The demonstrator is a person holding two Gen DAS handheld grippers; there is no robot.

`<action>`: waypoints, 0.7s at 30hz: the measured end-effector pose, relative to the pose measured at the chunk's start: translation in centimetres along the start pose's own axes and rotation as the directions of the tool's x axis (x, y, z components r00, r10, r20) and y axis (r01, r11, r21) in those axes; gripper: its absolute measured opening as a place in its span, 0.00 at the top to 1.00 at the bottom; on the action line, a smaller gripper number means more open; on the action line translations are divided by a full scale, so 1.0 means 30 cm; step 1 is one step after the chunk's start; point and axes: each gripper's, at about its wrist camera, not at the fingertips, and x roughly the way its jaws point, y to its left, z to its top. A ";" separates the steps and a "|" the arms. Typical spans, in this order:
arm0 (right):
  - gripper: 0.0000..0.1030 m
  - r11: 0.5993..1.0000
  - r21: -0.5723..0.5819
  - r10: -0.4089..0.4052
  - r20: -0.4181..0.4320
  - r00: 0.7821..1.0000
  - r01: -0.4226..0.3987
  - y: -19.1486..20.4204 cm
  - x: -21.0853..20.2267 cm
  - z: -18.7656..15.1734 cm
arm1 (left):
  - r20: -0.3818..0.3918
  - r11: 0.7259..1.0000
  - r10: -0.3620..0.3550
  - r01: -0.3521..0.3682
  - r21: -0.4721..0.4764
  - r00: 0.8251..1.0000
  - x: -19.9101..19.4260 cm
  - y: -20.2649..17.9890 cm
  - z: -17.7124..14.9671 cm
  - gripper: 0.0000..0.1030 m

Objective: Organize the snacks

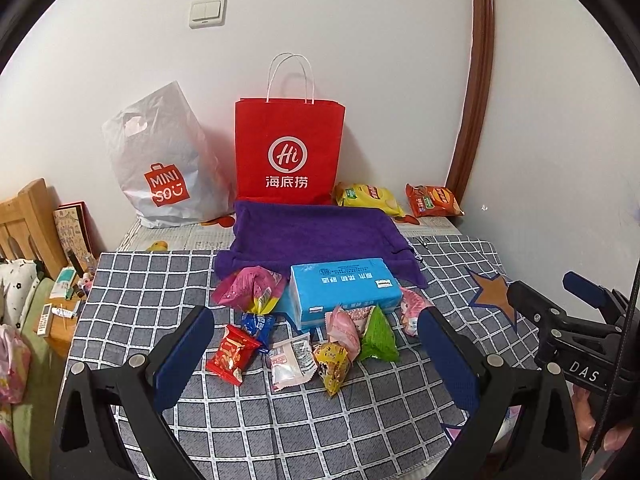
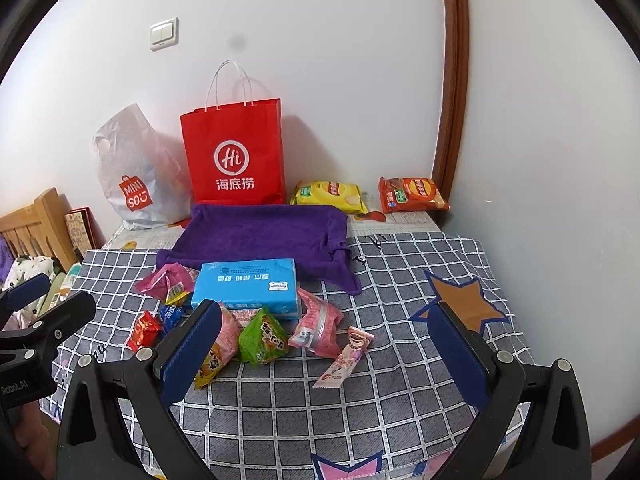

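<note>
Several small snack packets lie on the checked cloth: a red one (image 1: 232, 354), a white one (image 1: 290, 360), a yellow one (image 1: 332, 362), a green one (image 1: 378, 336) (image 2: 264, 336) and pink ones (image 2: 320, 324). A blue tissue box (image 1: 344, 290) (image 2: 246, 284) sits behind them. A purple towel (image 1: 316, 236) (image 2: 264, 232) lies further back. My left gripper (image 1: 316, 354) is open and empty above the packets. My right gripper (image 2: 324, 352) is open and empty, above the pink packets.
A red paper bag (image 1: 288, 152) (image 2: 236, 152) and a white MINISO plastic bag (image 1: 164, 160) stand against the wall. Yellow (image 1: 368, 198) and orange (image 1: 434, 200) chip bags lie at the back right. A wooden bed frame (image 1: 28, 224) is at the left.
</note>
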 end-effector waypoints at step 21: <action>0.01 1.000 -0.010 0.005 -0.001 1.000 -0.005 0.004 -0.007 -0.008 | 0.003 1.000 -0.009 0.010 -0.002 1.000 0.000 -0.009 -0.004 0.01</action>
